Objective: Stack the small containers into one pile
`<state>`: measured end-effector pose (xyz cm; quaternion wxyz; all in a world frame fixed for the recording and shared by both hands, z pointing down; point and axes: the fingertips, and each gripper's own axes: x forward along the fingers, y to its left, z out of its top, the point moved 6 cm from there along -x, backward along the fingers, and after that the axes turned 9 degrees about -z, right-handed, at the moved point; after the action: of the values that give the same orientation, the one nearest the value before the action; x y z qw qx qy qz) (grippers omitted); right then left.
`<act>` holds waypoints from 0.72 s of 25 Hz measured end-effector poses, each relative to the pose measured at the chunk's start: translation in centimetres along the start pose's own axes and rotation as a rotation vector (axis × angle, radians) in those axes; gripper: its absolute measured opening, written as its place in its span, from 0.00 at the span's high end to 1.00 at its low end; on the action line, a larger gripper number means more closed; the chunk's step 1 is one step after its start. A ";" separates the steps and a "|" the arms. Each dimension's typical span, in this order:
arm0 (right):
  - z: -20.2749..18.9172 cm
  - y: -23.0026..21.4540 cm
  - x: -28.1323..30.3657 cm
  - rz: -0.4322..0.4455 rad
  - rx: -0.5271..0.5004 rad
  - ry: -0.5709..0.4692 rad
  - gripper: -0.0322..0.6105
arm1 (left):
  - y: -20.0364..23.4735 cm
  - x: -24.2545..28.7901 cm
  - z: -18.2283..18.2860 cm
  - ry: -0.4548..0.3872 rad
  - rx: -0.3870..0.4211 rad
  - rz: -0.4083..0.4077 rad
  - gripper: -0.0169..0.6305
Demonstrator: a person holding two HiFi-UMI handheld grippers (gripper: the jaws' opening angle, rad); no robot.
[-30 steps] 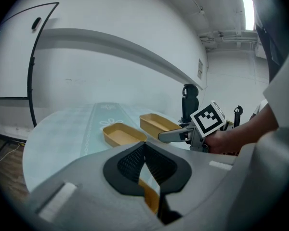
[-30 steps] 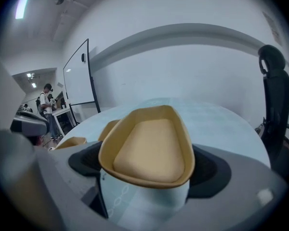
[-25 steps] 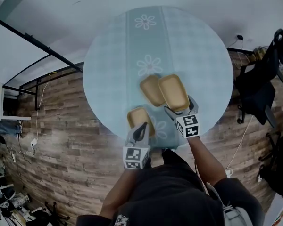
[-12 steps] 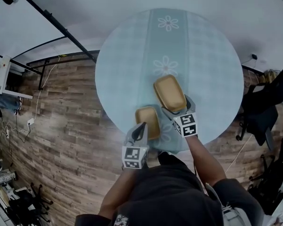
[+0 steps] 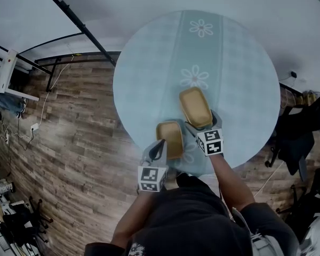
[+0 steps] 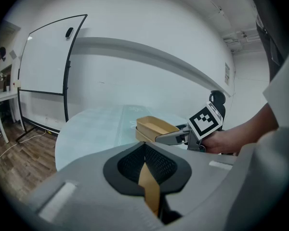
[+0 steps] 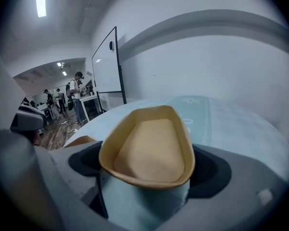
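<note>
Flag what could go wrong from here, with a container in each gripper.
1. The left gripper pinches the left container only by a thin rim wall, so it may tilt or slip when moved.
2. That container sits near the front edge of the table; a slip could send it to the floor.
3. The right gripper, shut on the right container, is close alongside, so the grippers might bump while stacking.
</note>
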<state>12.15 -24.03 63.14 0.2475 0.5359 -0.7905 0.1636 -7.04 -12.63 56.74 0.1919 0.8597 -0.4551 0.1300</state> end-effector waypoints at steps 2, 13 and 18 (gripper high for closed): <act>-0.2 0.1 0.2 -0.002 0.001 0.003 0.12 | 0.0 0.0 -0.1 0.002 0.000 0.001 0.97; -0.2 0.0 1.0 -0.013 -0.002 0.026 0.12 | 0.0 0.3 -0.1 0.014 0.004 -0.004 0.97; -0.2 0.5 1.5 -0.001 0.011 0.056 0.08 | 0.1 0.5 -0.2 0.020 -0.005 -0.017 0.97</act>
<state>11.30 -24.89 64.14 0.2668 0.5329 -0.7819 0.1829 -6.83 -12.97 57.14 0.1995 0.8617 -0.4463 0.1360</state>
